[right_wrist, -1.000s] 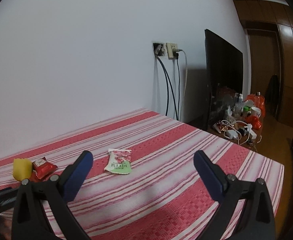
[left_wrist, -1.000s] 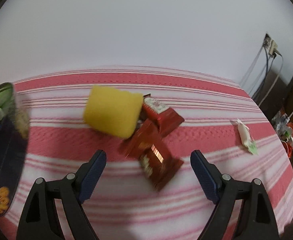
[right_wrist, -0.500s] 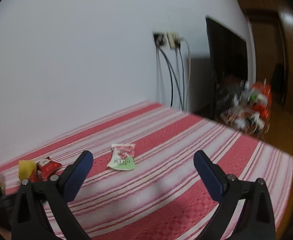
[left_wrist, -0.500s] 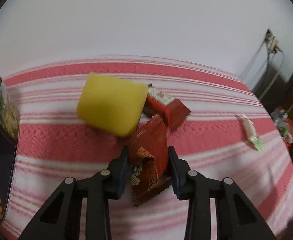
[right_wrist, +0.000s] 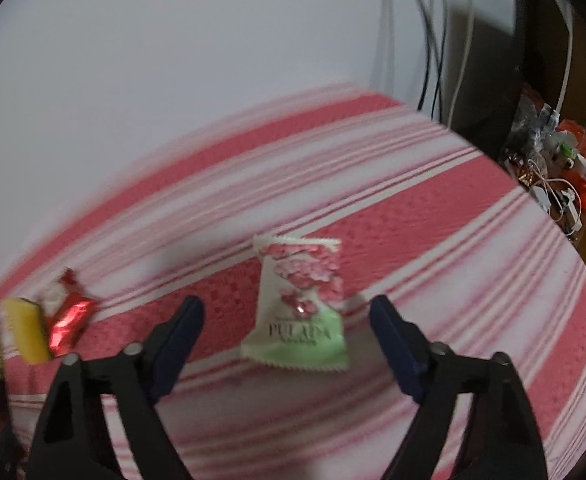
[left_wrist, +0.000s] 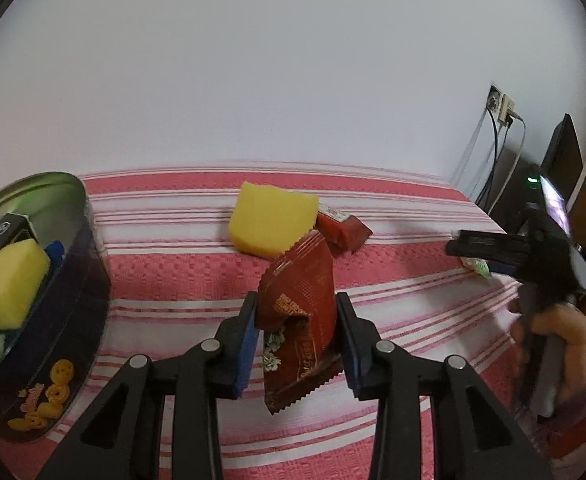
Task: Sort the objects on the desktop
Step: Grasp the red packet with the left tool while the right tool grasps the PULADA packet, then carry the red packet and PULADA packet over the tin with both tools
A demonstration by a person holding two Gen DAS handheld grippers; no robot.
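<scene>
Red-and-white striped cloth covers the tabletop (left_wrist: 173,264) against a white wall. Left hand-held gripper (left_wrist: 297,324) pinches one dark red packet (left_wrist: 301,312), lifted clear. Two yellow sponges: one (left_wrist: 271,224) beside another red packet (left_wrist: 343,230), one (left_wrist: 9,282) inside the tin (left_wrist: 89,280). Right hand-held gripper (right_wrist: 287,340), jaws just closing but still wide, straddles one white-and-green sachet (right_wrist: 299,304) without touching it.

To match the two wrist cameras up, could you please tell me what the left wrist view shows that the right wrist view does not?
Left wrist only: the left gripper shut on a dark red foil snack packet, and a round metal tin holding a yellow sponge.

Right wrist only: the right gripper's jaws, just closing, either side of a white-and-green PULADA sachet, not touching.

Both: the red-striped tablecloth and yellow sponge block.
</scene>
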